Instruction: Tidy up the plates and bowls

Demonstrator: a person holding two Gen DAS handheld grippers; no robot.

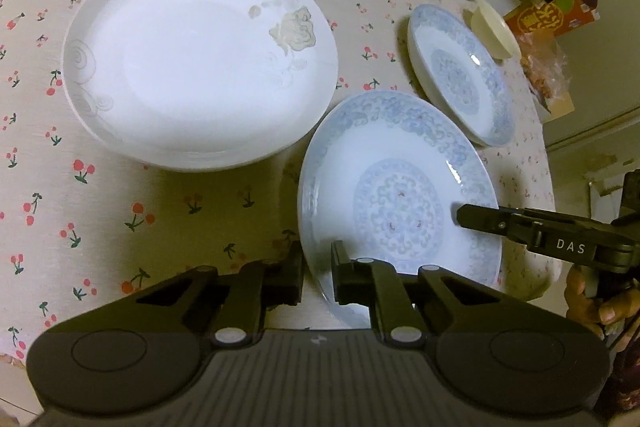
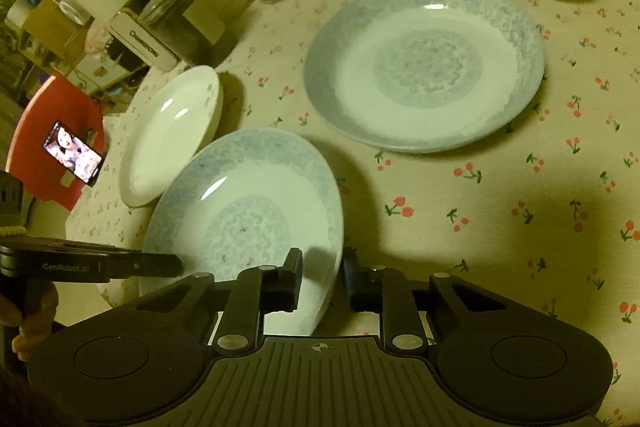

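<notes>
The left hand-held gripper (image 1: 318,277) and right hand-held gripper (image 2: 322,281) each clamp opposite rims of 1 blue-patterned plate (image 1: 400,203). Its far edge is tilted up, likely for stacking on its twin (image 2: 424,63) ahead.

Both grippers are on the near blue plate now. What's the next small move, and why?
Probably lift the near blue plate straight up, level. The left gripper and right gripper are each shut on opposite parts of its rim. The matching blue plate lies apart beyond it, a likely place to stack it.
</notes>
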